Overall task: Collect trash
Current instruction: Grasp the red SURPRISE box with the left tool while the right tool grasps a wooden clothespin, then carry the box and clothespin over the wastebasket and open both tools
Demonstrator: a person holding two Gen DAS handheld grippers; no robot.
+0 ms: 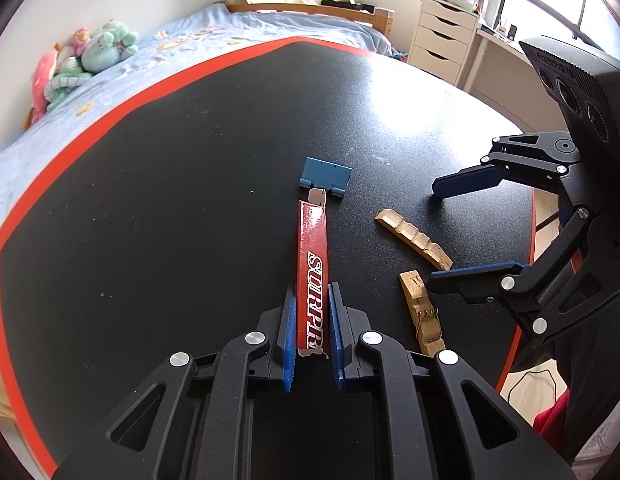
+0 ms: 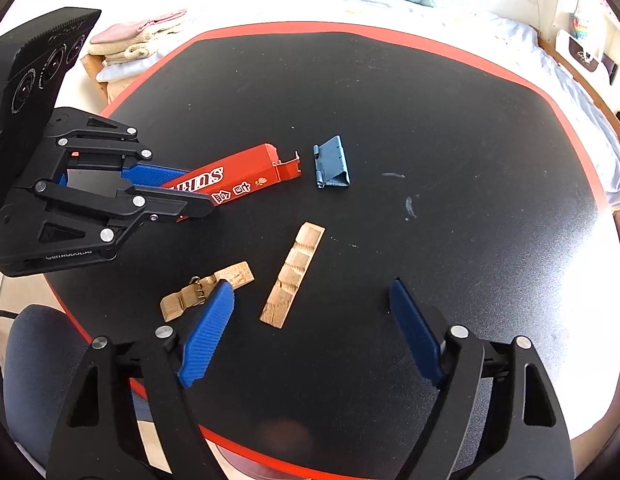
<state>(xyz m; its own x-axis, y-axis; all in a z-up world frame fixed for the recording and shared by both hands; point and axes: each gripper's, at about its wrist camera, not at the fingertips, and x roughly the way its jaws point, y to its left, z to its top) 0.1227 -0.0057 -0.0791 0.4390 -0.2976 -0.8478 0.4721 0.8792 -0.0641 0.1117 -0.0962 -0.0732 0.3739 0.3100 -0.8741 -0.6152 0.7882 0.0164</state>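
Note:
My left gripper [image 1: 312,294] is shut on a long red carton [image 1: 312,264] printed with white letters; the carton's far end rests near a small blue metal clip [image 1: 325,176]. From the right wrist view the left gripper [image 2: 198,196] grips the carton [image 2: 238,180] beside the clip [image 2: 332,162]. Two halves of a broken wooden clothespin lie on the black table: a plain half [image 2: 292,276] and a half with the wire spring [image 2: 206,292]. My right gripper [image 2: 310,304] is open and empty, its jaws straddling the plain half; it also shows in the left wrist view [image 1: 436,236].
The black table has a red rim [image 2: 430,46]. A bed with plush toys [image 1: 78,60] lies behind it, white drawers [image 1: 442,36] at the back right. A dark chair [image 2: 34,360] stands at the table's near left edge.

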